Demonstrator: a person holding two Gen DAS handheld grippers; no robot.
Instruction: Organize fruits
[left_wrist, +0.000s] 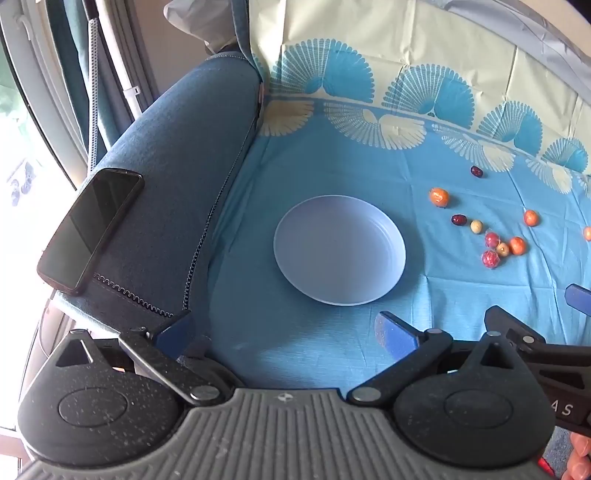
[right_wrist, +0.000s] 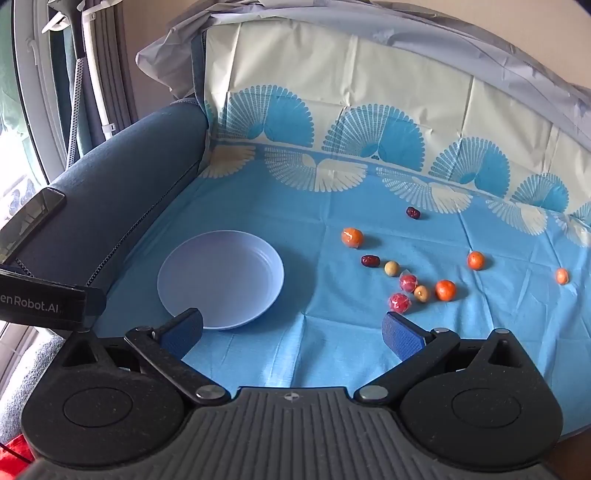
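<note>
Showing both tools spread wide and empty, only the right view catches the far-right orange (right_wrist: 562, 276) whole.

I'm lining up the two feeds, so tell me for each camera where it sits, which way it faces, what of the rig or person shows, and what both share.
Left wrist: on the left gripper, tilted down at the plate, sofa arm and phone; its open fingers, the right gripper and a fingertip at the corner show.
Right wrist: on the right gripper, tilted down at the scattered fruits; its open fingers and part of the left gripper show.
Shared: the plate, fruits, blue cloth, sofa arm, phone.
</note>
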